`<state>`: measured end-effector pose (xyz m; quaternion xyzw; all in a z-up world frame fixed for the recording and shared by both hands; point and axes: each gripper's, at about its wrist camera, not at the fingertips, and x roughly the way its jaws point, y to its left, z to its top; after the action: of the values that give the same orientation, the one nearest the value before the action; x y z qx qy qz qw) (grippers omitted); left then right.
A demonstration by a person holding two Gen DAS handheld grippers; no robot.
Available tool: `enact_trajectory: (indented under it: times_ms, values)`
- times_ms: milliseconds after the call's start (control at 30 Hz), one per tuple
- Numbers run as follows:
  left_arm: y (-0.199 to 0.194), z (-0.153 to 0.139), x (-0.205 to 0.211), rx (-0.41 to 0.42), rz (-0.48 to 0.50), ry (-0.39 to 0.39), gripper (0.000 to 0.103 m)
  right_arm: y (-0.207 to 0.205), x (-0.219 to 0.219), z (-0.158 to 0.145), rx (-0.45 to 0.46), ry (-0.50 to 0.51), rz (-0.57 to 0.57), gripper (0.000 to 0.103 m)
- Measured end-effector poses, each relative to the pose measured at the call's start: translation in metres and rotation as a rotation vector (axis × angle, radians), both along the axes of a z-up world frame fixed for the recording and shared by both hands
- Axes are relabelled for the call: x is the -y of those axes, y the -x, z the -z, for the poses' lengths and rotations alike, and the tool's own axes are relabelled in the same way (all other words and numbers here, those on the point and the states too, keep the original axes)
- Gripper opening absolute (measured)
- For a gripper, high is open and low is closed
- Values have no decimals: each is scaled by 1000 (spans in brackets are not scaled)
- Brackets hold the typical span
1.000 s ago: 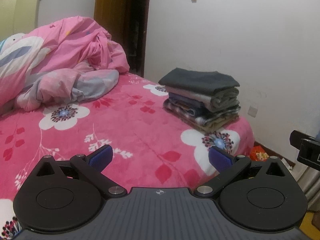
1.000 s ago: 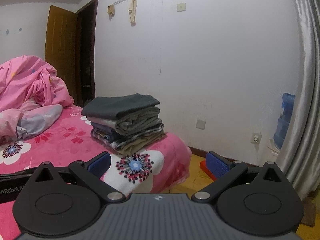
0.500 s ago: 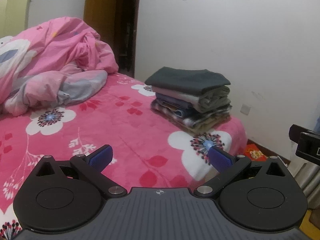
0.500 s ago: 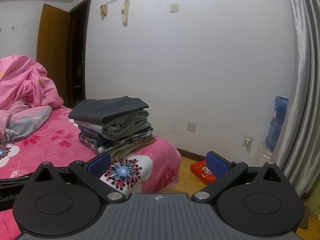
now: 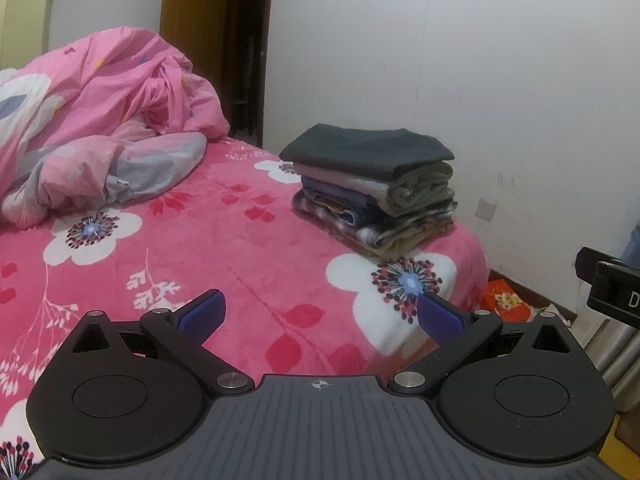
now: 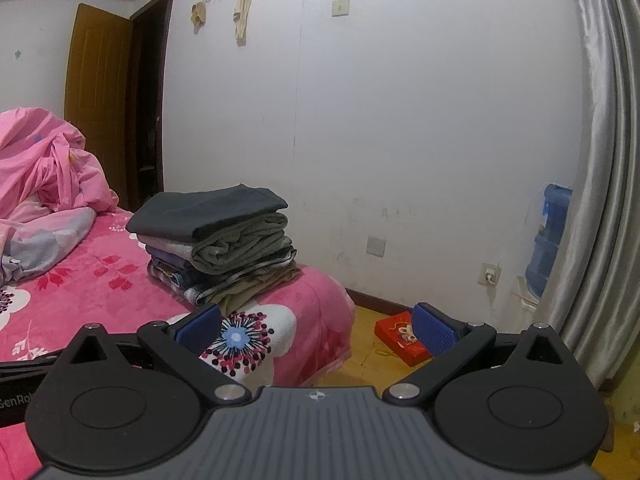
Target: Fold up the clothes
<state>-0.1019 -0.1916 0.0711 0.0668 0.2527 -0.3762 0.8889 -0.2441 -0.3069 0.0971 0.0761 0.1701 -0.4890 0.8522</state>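
A stack of folded clothes [image 5: 374,192], dark grey piece on top, sits at the far right corner of the pink flowered bed [image 5: 224,248]. It also shows in the right wrist view [image 6: 216,240]. My left gripper [image 5: 320,316] is open and empty, held above the bed well short of the stack. My right gripper [image 6: 316,326] is open and empty, over the bed's corner and the floor. No unfolded garment shows near either gripper.
A rumpled pink quilt [image 5: 92,120] is heaped at the bed's far left. A brown door [image 6: 104,96] stands behind it. A red box [image 6: 402,336] lies on the wooden floor. A blue water bottle [image 6: 548,240] and grey curtain [image 6: 600,184] stand at right.
Both views have swung slightly: the stack slid left in the left wrist view, then back right. Both grippers stay open and empty.
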Motion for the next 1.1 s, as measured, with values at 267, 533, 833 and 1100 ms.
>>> enact_trajectory:
  times_ms: [267, 533, 833, 1100]
  values:
    - [0, 0, -2, -15, -12, -9, 103, 1, -4, 0, -4, -1, -5, 103]
    - [1, 0, -2, 3, -13, -19, 103, 1, -6, 0, -6, -1, -6, 103]
    - [4, 0, 0, 18, -9, -21, 103, 1, -6, 1, -8, -1, -14, 103]
    - [4, 0, -1, 22, -14, -17, 103, 0, -8, 2, -9, 0, -15, 103]
